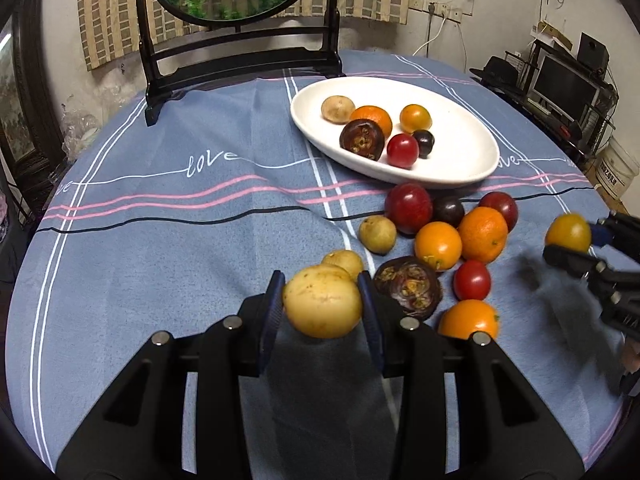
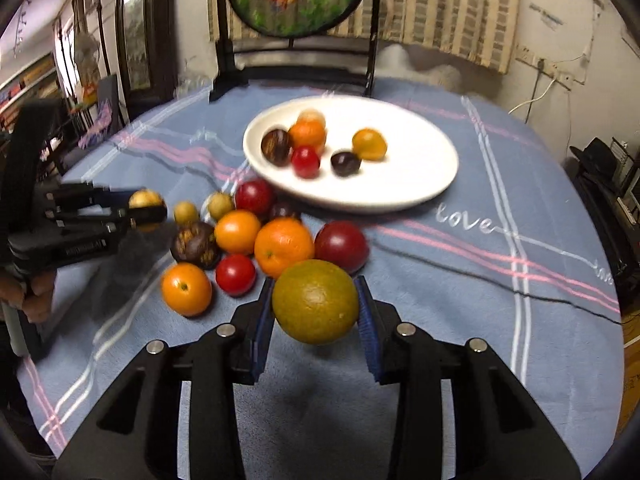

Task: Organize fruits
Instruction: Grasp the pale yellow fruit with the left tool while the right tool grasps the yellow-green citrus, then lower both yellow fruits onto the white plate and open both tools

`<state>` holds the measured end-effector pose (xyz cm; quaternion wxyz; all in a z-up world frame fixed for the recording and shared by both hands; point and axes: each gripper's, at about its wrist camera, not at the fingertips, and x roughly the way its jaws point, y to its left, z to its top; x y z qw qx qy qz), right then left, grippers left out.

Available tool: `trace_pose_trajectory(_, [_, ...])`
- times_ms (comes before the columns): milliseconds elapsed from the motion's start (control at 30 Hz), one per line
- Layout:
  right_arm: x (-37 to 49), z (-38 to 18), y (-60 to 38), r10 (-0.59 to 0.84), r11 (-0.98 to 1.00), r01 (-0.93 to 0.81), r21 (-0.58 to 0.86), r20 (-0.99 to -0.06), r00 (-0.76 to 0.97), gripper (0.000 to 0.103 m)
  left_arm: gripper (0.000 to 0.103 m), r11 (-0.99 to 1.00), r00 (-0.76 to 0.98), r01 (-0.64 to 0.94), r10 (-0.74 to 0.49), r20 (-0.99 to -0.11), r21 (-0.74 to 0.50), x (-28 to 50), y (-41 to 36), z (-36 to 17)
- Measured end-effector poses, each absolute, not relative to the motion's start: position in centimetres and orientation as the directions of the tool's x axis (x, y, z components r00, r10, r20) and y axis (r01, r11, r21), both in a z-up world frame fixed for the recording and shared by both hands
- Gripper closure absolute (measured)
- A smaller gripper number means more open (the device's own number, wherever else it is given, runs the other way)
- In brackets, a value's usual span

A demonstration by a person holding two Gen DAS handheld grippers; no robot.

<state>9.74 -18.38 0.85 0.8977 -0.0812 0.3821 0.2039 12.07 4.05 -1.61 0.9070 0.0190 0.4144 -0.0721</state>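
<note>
My left gripper [image 1: 322, 304] is shut on a pale yellow fruit [image 1: 322, 306], held above the cloth near the loose pile. My right gripper [image 2: 316, 304] is shut on a greenish-orange citrus [image 2: 316, 302]; it also shows at the right edge of the left wrist view [image 1: 568, 234]. The left gripper with its yellow fruit shows in the right wrist view [image 2: 146, 206]. A white oval plate [image 1: 460, 164] [image 2: 416, 184] holds several fruits. A loose pile of oranges [image 1: 482, 234], red plums [image 1: 408, 208], dark halved fruits [image 1: 408, 286] and small yellow fruits lies in front of the plate.
The round table has a blue striped cloth [image 1: 180, 240]. A dark wooden stand with a round fish picture [image 1: 240, 52] rises at the far edge behind the plate. A person's hand [image 2: 36, 292] grips the left tool. Shelves and a monitor [image 1: 564, 84] stand off the table's right.
</note>
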Motion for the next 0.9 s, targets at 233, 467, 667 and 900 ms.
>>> trace_pose_trajectory(233, [10.8,3.7,-19.1,0.299,0.914,-0.406,-0.007,-0.665,0.685,0.064,0.065,0.983,0.678,0.181,-0.133,-0.723,-0.011,13.1,1.8,2.0])
trace_pose_trajectory(467, [15.0,4.7,-18.8,0.265,0.939,-0.345,-0.002,-0.635,0.726,0.064,0.065,0.979,0.699,0.206,-0.14,-0.701,0.01,17.5,-2.0,4.1])
trace_pose_trajectory(667, [18.4,3.1,-18.4,0.245,0.941,-0.339,-0.018,-0.653,0.716,0.064,0.065,0.975,0.678,0.222,-0.148,-0.72,0.008,21.4,-4.0,2.7])
trace_pose_trajectory(900, [21.2,0.5,-17.9,0.207,0.933,-0.353,-0.075,-0.69,0.694,0.064,0.065,0.976,0.649,0.219,-0.146,-0.747,-0.001,25.4,-5.1,0.6])
